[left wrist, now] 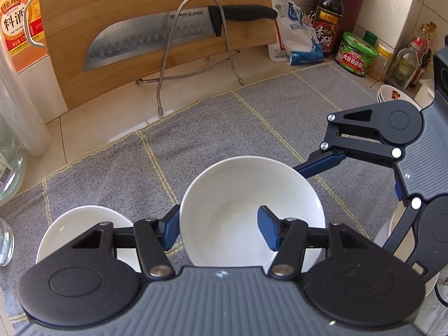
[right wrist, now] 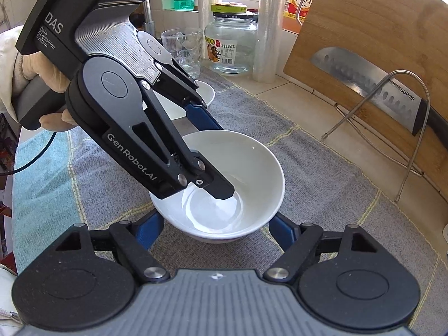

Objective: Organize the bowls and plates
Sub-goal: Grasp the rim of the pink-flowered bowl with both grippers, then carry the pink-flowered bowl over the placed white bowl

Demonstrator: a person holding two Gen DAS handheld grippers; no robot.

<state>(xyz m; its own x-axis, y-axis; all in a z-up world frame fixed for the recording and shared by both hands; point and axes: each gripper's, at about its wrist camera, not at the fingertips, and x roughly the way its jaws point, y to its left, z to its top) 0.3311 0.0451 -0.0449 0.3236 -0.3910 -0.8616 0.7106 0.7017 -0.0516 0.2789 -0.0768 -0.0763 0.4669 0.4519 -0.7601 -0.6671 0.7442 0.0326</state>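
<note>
A white bowl (left wrist: 240,196) (right wrist: 246,168) stands on the grey checked cloth (left wrist: 224,123). My left gripper (left wrist: 218,228) is open and straddles the bowl's left rim, one finger inside, one outside; in the right wrist view it (right wrist: 215,159) reaches down from the left. My right gripper (right wrist: 215,231) is open with its blue fingers either side of the bowl's near base. In the left wrist view one right finger (left wrist: 319,163) reaches the bowl's right rim. A second white bowl (left wrist: 84,229) (right wrist: 193,98) sits to the left.
A cutting board (left wrist: 140,28) with a knife (left wrist: 168,36) leans in a wire rack (left wrist: 196,56) behind. Sauce bottles and jars (left wrist: 355,53) stand back right, with a patterned bowl stack (left wrist: 392,95). A glass jar (right wrist: 229,47) and glass cup (right wrist: 182,47) stand by the window.
</note>
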